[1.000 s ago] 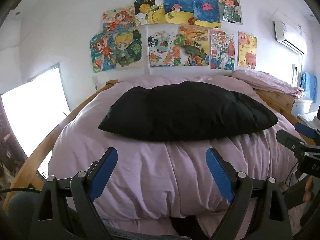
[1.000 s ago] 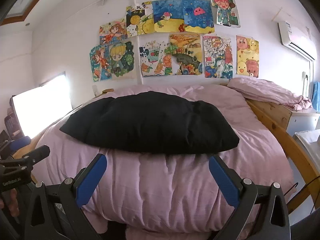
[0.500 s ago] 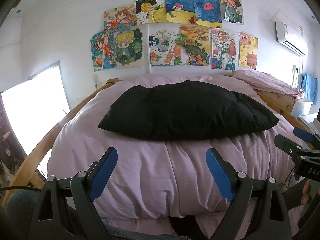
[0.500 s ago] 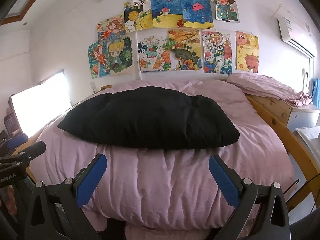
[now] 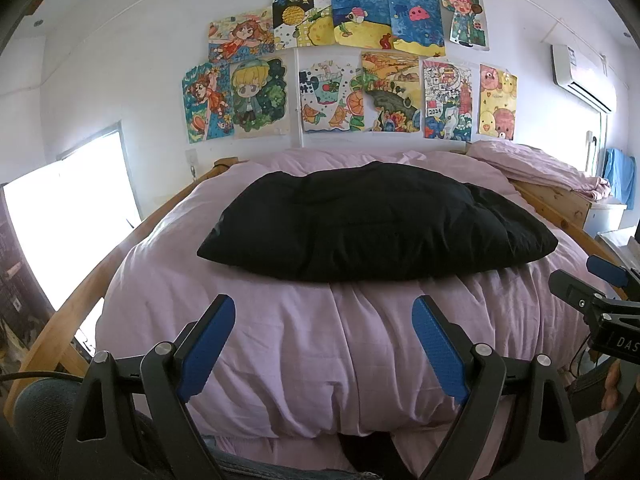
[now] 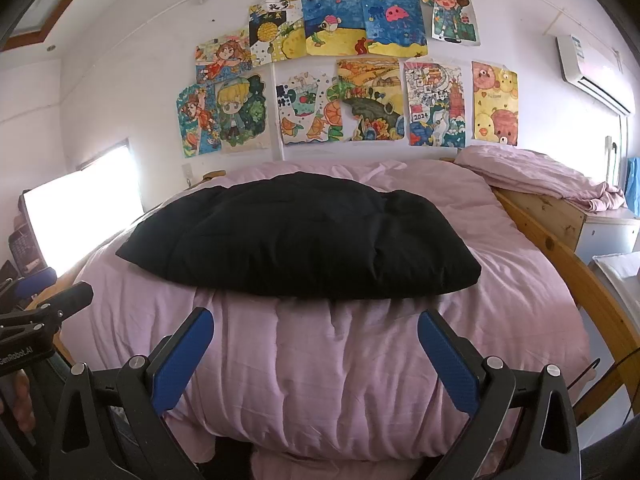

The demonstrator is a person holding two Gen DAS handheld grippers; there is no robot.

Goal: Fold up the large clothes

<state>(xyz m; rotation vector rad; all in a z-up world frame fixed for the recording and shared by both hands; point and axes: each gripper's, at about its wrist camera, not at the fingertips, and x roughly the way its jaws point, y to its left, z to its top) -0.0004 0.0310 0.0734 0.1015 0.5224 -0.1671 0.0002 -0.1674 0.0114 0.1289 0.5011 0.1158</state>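
Observation:
A puffy black garment [image 5: 376,224] lies folded in a flat bundle on the pink duvet [image 5: 340,352] of the bed, in the middle of both views [image 6: 300,240]. My left gripper [image 5: 323,320] hovers at the foot of the bed, short of the garment, open with only duvet showing between its blue pads. My right gripper [image 6: 316,330] hangs beside it, equally open and holding nothing. Each gripper shows at the edge of the other's view: the right one [image 5: 592,292] and the left one [image 6: 48,296].
A wooden bed frame [image 6: 560,256] runs along both sides. A crumpled pink sheet [image 6: 540,176] lies on a wooden unit at the back right. Drawings [image 5: 344,68] cover the wall behind, a bright window [image 5: 68,216] is at the left, and an air conditioner [image 6: 596,72] hangs upper right.

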